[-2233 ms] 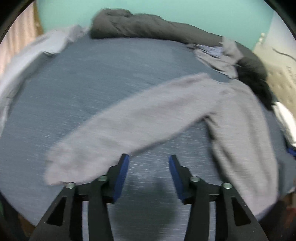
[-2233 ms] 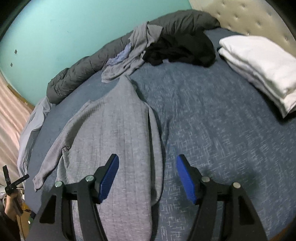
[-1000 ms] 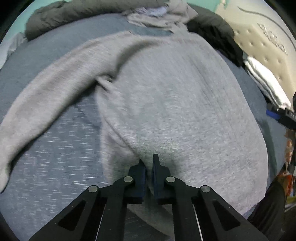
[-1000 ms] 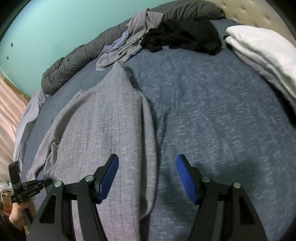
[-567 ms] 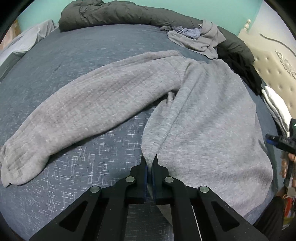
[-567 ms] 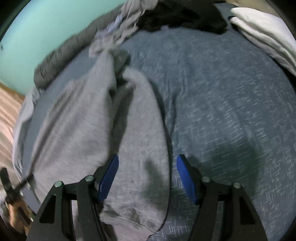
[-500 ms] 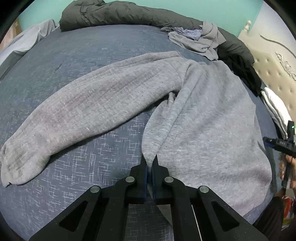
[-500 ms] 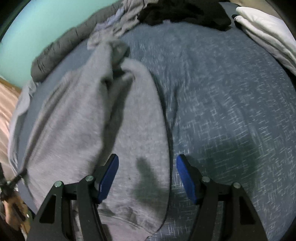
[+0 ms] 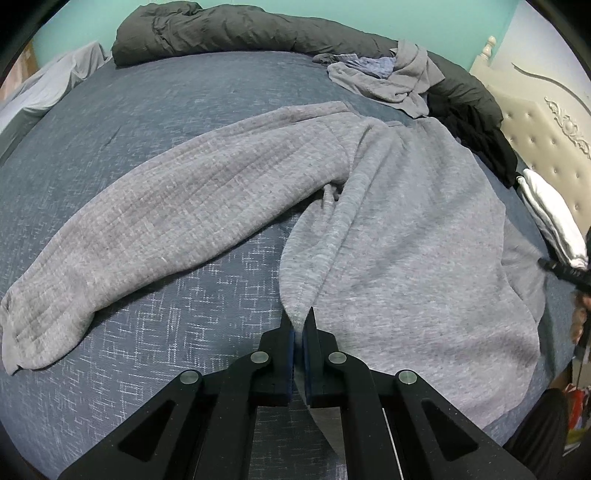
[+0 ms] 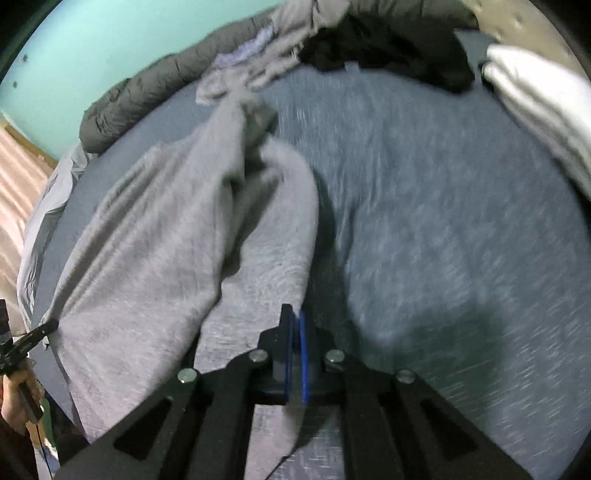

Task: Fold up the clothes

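Left wrist: left gripper, jaws clenched on grey sweatshirt hem corner.
Right wrist: right gripper, jaws pinched on sweatshirt's other hem edge; blurred.
Sweatshirt: spread on blue bed, sleeve stretched left.

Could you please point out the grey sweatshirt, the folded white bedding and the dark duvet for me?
grey sweatshirt (image 9: 413,236), left wrist view, middle of its body.
folded white bedding (image 10: 543,107), right wrist view, top of the stack.
dark duvet (image 9: 236,31), left wrist view, its rolled middle.
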A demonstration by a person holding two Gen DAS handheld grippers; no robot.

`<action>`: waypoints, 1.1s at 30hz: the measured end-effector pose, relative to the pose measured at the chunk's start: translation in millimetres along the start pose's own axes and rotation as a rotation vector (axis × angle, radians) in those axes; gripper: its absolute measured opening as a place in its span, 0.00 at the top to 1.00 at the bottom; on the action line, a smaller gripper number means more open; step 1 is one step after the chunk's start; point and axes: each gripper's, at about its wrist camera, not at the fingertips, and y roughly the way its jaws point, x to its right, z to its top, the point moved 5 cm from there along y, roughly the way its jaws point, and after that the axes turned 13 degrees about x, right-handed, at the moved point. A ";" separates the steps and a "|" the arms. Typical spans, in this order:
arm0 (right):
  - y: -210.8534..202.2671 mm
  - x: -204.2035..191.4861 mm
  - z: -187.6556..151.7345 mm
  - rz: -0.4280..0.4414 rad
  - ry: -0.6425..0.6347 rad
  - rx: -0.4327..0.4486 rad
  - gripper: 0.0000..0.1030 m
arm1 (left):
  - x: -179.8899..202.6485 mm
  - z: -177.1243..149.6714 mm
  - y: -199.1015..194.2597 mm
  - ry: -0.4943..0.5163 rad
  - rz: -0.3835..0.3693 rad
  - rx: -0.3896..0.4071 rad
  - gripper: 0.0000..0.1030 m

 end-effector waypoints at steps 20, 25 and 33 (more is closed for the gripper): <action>-116.5 90.5 202.1 -0.374 -0.181 0.322 0.98 | 27.5 1.9 -3.6 0.055 0.014 -0.022 0.97; -129.5 113.1 236.6 -0.493 -0.226 0.361 0.98 | 37.0 -1.6 -2.2 0.072 0.010 -0.038 0.97; -99.0 141.6 241.7 -0.563 -0.264 0.294 0.98 | 46.6 0.0 3.2 0.109 0.022 -0.032 0.97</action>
